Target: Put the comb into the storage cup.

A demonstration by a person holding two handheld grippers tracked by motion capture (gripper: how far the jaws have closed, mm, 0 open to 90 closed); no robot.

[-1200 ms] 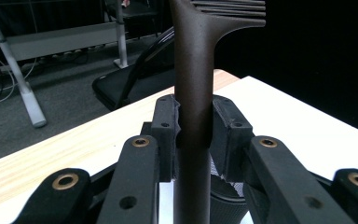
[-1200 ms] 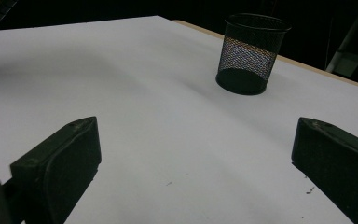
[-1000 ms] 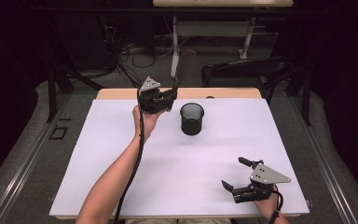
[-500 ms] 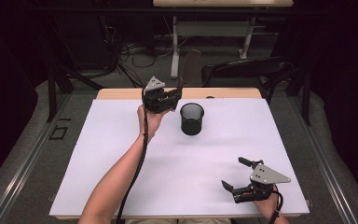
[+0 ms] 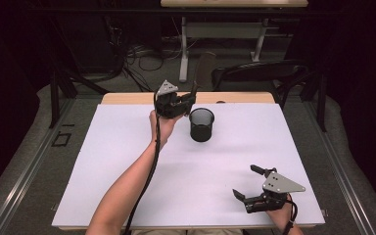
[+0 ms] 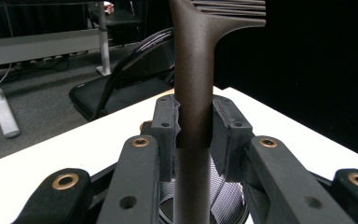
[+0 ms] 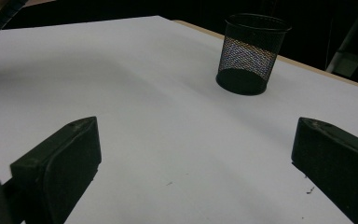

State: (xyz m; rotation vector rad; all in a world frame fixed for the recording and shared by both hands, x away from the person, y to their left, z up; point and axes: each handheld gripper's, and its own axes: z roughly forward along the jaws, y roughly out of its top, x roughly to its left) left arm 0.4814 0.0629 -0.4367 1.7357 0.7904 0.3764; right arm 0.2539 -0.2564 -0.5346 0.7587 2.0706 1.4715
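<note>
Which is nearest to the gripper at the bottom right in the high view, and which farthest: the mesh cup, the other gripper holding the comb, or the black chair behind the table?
From the right gripper, which rests open at the near right of the table:
1. Mesh cup, upright at mid-table.
2. Left gripper, just beyond the cup's left, clamping the comb.
3. Black chair, on the floor past the far edge.

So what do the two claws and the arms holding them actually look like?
Both are black, each claw topped by a grey three-cornered plate. The left claw has brass-coloured pivot rivets on its linkages and a black cable trailing along a bare forearm. The right claw has blocky black pads; a dark band circles that wrist. No sleeves are visible.
</note>
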